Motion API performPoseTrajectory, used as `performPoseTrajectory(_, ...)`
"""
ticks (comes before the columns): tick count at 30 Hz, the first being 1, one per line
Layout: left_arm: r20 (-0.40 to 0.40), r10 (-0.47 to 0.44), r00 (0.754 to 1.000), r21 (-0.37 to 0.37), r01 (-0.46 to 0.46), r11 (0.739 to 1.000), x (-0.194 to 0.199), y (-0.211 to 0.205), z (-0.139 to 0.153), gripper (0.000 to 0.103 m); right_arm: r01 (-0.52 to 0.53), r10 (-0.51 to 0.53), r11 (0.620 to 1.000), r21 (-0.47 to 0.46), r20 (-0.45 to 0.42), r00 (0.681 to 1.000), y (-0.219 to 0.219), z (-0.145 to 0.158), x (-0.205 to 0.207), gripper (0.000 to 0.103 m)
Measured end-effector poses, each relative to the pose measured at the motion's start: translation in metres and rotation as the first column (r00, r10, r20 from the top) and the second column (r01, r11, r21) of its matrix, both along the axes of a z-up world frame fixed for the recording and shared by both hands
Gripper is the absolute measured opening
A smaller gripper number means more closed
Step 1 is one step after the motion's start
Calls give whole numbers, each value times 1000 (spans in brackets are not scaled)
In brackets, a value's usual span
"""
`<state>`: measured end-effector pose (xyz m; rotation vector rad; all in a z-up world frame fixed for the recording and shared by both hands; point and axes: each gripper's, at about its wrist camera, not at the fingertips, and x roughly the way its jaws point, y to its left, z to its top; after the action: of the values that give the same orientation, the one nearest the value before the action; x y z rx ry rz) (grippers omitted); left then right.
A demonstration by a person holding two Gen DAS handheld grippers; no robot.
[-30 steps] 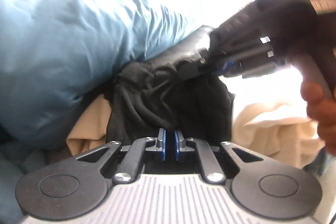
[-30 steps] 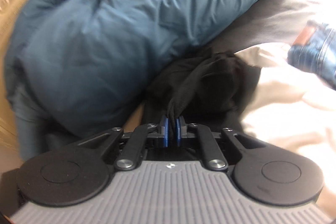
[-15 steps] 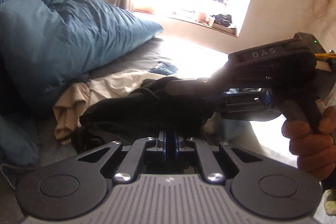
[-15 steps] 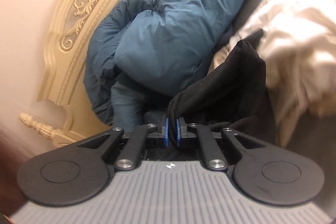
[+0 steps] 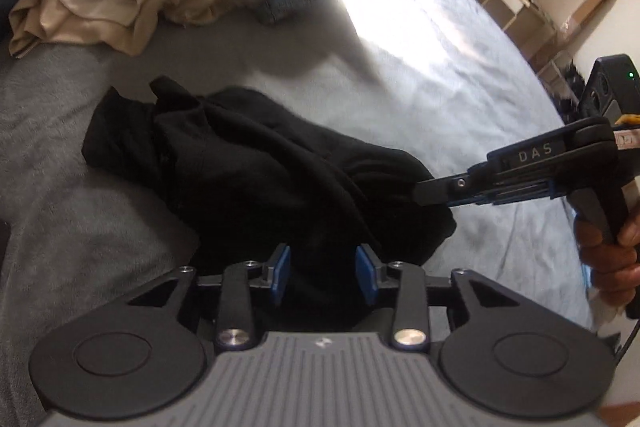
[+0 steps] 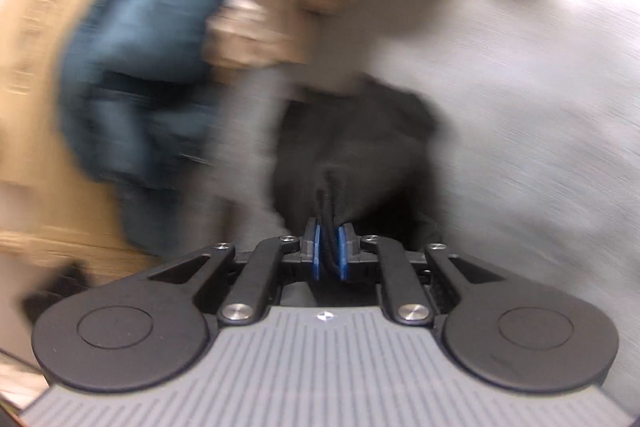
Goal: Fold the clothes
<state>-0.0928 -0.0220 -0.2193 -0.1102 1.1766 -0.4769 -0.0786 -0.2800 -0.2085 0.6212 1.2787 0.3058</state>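
Half a second ago shut on the black garment point(image 5: 256, 163), now left gripper point(image 5: 323, 273) wide apart, right gripper point(image 6: 330, 255) still pinching a bunched edge, cloth dropped crumpled onto the grey bed point(image 5: 440, 75), probably ready for spreading.

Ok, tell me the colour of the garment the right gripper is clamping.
Black garment, clearest in left wrist view.

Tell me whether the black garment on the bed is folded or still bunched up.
Bunched up. The black garment lies in a rumpled heap on the gray bedsheet, with the right gripper pinching a gathered bit of it.
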Motion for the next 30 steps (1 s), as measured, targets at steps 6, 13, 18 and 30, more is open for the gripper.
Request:
performPoseTrajectory(6, -51, 103, 993, 38, -101, 994, 21, 24, -5, 53, 44, -42, 981, -187, 17, 999, -17, 4, -35, 28)
performPoseTrajectory(13, -31, 259, 965, 156, -252, 955, 88, 38, -40, 53, 71, -28, 981, -181, 228, 973, 2, 5, 0, 59)
performPoseTrajectory(18, -81, 312, 947, 162, -296, 941, 110, 35, -61, 53, -6, 36, 989, -146, 200, 979, 28, -21, 32, 58)
performPoseTrajectory(30, 31, 320, 947, 58, -322, 945, 71, 33, -36, 10, -174, 219, 970, -173, 297, 929, 76, -3, 35, 12)
